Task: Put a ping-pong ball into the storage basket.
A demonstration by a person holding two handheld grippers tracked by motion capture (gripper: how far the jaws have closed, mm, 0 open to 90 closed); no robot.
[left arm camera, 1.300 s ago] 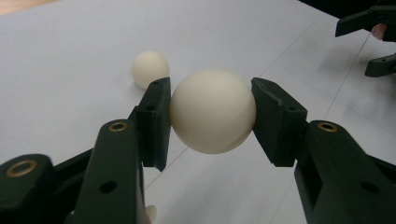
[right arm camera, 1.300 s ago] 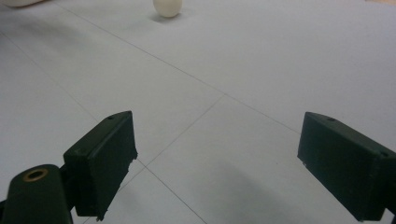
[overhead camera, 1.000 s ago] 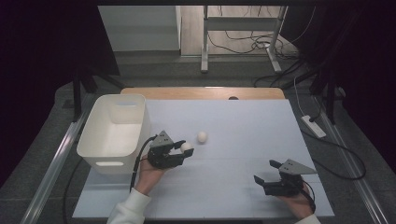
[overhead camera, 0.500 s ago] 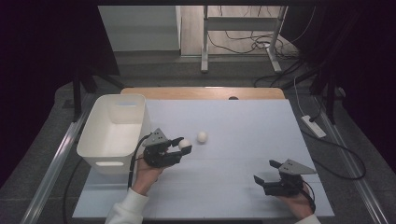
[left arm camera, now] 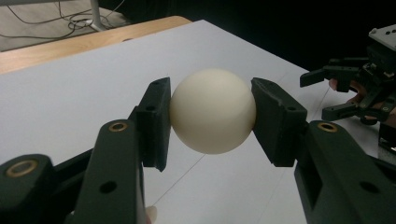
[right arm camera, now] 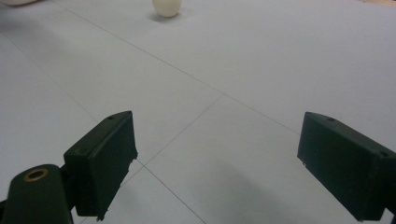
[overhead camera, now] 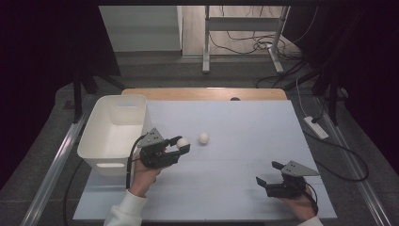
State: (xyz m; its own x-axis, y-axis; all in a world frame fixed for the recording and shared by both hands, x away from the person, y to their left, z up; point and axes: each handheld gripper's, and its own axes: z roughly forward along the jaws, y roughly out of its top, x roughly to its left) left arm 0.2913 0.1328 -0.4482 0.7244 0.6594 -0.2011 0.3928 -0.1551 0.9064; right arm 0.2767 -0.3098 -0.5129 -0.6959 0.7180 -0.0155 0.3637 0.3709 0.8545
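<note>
A dark room surrounds my table [overhead camera: 235, 188], a broad flat sheet of pale, matte board scored with thin straight lines, with a strip of bare wood along its far edge and a grey floor strewn with cables beyond. At the table's left edge stands a white plastic bin [overhead camera: 101, 134], rectangular with rounded corners, smooth walls and a slot handle in its near side.

My left gripper [overhead camera: 181, 144], black and angular, with a grey three-cornered plate on top and a cable looping down from it, sits just beside the bin's near right corner. Its two blocky jaws are clenched on a ball [left arm camera: 213, 110]: cream-white, round, smooth and faintly glossy, pinched on both sides by the flat pads and lifted off the board. My right gripper [overhead camera: 269, 173] rests near the table's front right corner, well apart from the left one, and its jaws stand released and wide with bare board between them; in the right gripper view the square-cut pads [right arm camera: 105, 156] look dull and slightly chipped at the edges.

A second ball [overhead camera: 203, 137] of the same cream colour lies on the board just right of the held one, casting a small soft shadow
</note>
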